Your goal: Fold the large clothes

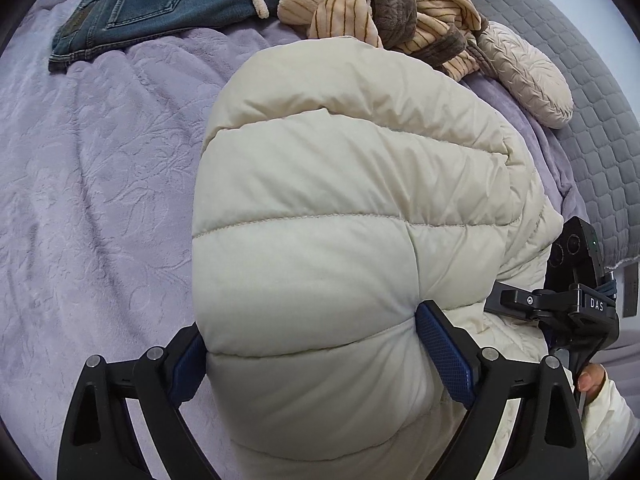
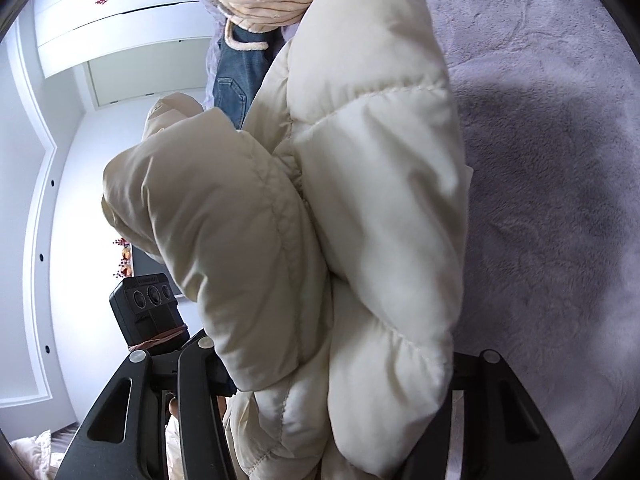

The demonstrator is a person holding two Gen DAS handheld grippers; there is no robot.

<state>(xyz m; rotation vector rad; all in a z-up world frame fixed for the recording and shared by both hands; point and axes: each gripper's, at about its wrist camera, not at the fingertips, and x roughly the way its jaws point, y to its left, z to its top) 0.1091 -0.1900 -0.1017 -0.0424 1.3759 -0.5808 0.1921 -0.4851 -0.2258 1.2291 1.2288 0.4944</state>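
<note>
Left wrist view.
- Cream puffer jacket [image 1: 344, 216]: bulky quilted bundle, centre of view, its near end between the jaws of the left gripper [image 1: 310, 360]. The blue pads [image 1: 444, 356] dent the padding on both sides, so the jaws, though spread wide, grip the jacket. The wide hold suits a garment too thick to pinch thin.
- Bed [image 1: 92, 184]: lilac embossed blanket under and left of the jacket.
- Blue jeans [image 1: 148, 8]: far left on the bed, lying flat and folded.
- Striped tan and brown garment [image 1: 360, 4]: loose heap at the far edge, judged not yet folded.
- Beige textured mitten-shaped piece [image 1: 524, 76]: far right, beside the heap.
- Grey quilted cover [image 1: 600, 92]: far right edge of the bed.
- Right gripper [image 1: 576, 296]: right, just beside the jacket; a hand [image 1: 592, 378] in a white sleeve carries it.

Right wrist view.
- Cream puffer jacket [image 2: 360, 220]: fills the centre, hanging in thick folds above the lilac bed [image 2: 560, 160]. The fabric bulges out between the black finger frames of the right gripper [image 2: 340, 396] and hides the pads; the jaws are judged closed on the jacket at a medium width.
- Both grips together carry the doubled jacket, probably so it can be set down as a compact fold.
- White wardrobe [image 2: 112, 20]: far left, behind.
</note>
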